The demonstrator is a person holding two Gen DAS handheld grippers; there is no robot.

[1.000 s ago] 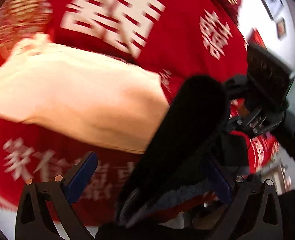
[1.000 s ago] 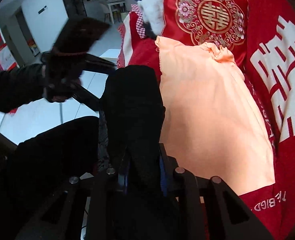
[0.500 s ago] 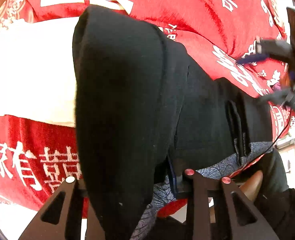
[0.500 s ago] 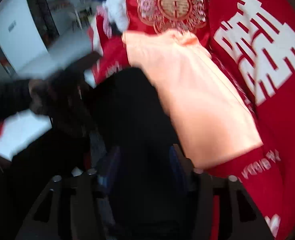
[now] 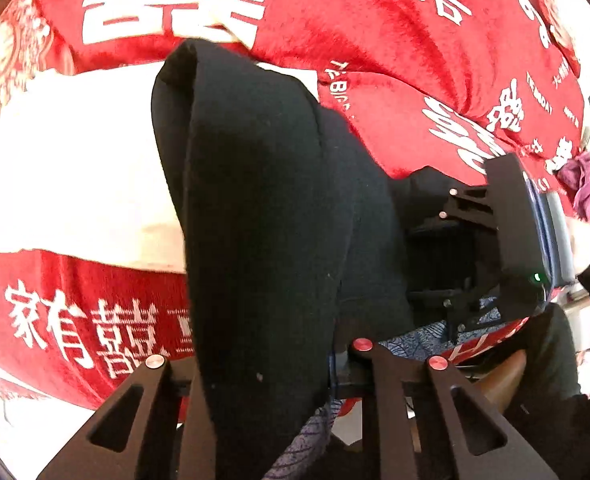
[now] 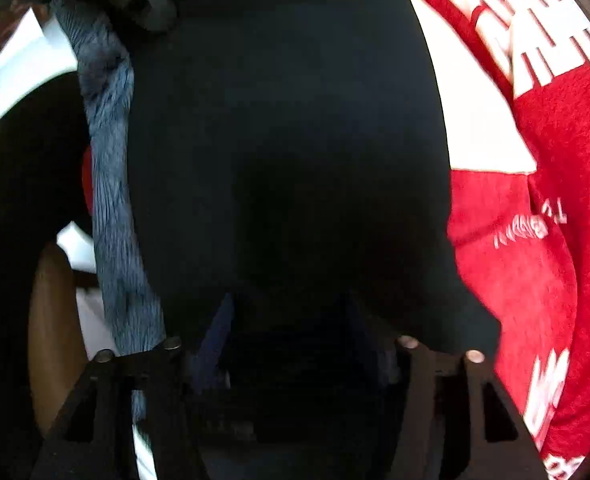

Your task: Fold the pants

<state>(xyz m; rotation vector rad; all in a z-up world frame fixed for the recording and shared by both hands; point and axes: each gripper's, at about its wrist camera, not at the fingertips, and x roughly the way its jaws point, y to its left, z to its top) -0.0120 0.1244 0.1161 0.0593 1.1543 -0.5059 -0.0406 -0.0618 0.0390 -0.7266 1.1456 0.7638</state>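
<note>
The black pants [image 5: 271,208] lie in a thick fold over the red sofa cover [image 5: 375,40] and a pale peach cloth [image 5: 75,176]. My left gripper [image 5: 263,364] is shut on the near edge of the pants, with cloth bunched between its fingers. The other gripper's body shows in this view to the right [image 5: 523,236], low against the pants. In the right wrist view the pants [image 6: 287,140] fill the frame. My right gripper [image 6: 291,344] has its fingers apart with black cloth lying between and over them. The grey fleece lining [image 6: 111,168] shows at the left.
The red cover with white characters [image 6: 535,240] lies to the right. A purple cloth [image 5: 587,184] sits far right on the sofa. A brown wooden edge [image 6: 51,328] and white floor [image 6: 19,60] lie below the sofa front.
The pants were swung down onto the sofa and now lie over the peach cloth. My left gripper closed on the cloth. My right gripper's fingers spread apart and came down close to the pants.
</note>
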